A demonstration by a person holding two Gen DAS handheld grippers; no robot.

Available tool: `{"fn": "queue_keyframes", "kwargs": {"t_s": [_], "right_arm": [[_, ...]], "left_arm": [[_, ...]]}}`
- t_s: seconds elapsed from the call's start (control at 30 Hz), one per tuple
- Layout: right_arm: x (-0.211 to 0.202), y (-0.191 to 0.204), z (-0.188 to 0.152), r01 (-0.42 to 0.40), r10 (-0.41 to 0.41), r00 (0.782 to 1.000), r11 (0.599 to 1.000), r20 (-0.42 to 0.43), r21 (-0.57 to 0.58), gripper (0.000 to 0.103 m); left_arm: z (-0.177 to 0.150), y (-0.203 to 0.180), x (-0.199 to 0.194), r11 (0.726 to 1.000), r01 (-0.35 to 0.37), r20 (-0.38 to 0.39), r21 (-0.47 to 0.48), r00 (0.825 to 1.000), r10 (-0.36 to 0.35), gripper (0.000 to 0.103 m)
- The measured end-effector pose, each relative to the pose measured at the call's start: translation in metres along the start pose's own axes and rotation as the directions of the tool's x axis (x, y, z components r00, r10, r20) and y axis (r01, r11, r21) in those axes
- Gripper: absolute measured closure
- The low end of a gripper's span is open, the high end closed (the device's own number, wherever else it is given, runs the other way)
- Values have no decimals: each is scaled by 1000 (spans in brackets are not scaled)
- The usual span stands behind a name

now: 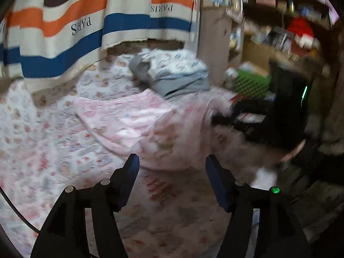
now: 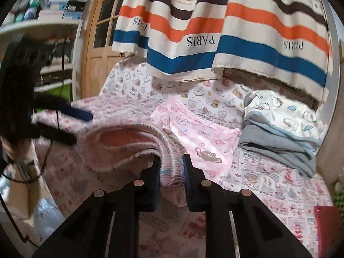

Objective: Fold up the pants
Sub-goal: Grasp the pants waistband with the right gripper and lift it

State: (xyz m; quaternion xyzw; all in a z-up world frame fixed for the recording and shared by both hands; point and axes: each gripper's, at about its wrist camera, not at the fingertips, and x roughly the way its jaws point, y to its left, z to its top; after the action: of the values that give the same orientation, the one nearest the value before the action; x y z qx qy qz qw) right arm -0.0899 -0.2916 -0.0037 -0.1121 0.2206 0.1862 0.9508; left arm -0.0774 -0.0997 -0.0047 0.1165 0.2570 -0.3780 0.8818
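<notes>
step: mid-fold, waistband lifted | R gripper pinching pants waistband | L gripper spread, empty, pants just ahead | next: L needs grip opposite waistband side

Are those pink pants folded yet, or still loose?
Still loose. The right tongs pinch the elastic waistband of the pants, which gapes open and bunched. The left tongs are open, holding nothing.

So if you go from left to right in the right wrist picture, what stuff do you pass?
Black left gripper → elastic waistband of the fuzzy pink pants, pinched in the right gripper → folded pink cartoon-print garment → stack of folded white, blue and grey clothes → dark pink flat thing at the bed's edge.
</notes>
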Motion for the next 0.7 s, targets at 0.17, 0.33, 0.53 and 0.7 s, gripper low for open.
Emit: {"fn": "queue_keyframes", "kwargs": {"t_s": [0.17,0.33,0.53,0.7], "right_arm": [[8,-22,15,-81,81,997,993,-1,89,84],[15,-31,29,-155,155,988,979,9,134,84],[19,-29,36,-165,163,986,980,21,111,84],[24,-40,46,-163,160,987,979,34,119,84]], "left_arm": [[-1,-16,26,977,-132,-79,166,986,147,39],[9,-24,46,939,-237,-63,248,964,259,39],[30,-18,42,954,-214,12,211,976,216,72],[51,3,46,986,-139,-8,89,990,140,98]]}}
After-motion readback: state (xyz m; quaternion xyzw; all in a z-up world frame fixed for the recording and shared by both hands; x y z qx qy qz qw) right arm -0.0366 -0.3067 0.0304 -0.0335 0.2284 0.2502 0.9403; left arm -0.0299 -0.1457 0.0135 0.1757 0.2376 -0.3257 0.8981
